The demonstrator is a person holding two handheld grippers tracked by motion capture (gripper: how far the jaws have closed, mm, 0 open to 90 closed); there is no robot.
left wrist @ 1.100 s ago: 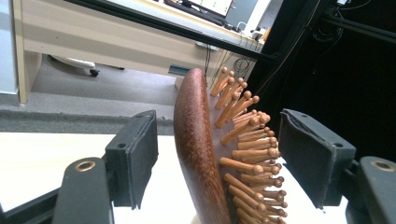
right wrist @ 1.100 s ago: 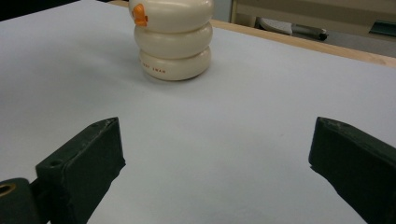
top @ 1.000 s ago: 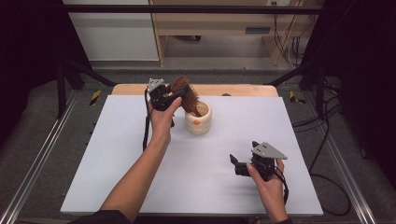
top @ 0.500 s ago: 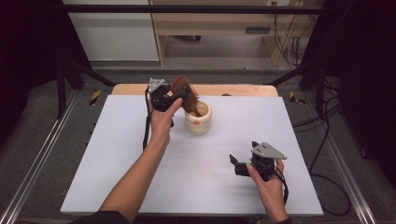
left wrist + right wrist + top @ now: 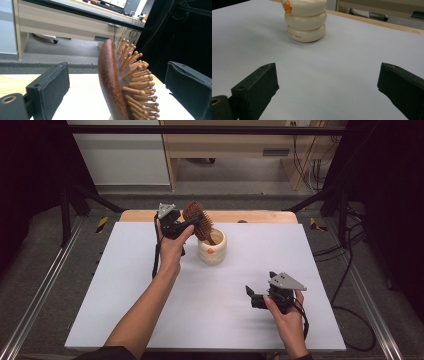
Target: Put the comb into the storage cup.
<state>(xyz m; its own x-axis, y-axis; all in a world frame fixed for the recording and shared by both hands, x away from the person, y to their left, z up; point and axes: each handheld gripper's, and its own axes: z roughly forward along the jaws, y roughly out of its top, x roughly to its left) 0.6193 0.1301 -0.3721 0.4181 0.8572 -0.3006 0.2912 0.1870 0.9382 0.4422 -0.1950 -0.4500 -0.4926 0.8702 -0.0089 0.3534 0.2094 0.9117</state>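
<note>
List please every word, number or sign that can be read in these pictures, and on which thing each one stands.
Small red print on the bottom ring of the cream holder: too blurred to read.
Orange mark near the top of the cream holder: a small figure, no letters to read.
Wooden hairbrush: no text visible.
Monitor on the desk behind: screen content too small to read.

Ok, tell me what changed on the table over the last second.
The left tongs have just been opening around the wooden hairbrush: in the left gripper view both pads now stand clear of its head, so it is let go and rests with its handle in the cream holder. Brush, holder and both hands kept their places; the right tongs hang open over the white table.
</note>
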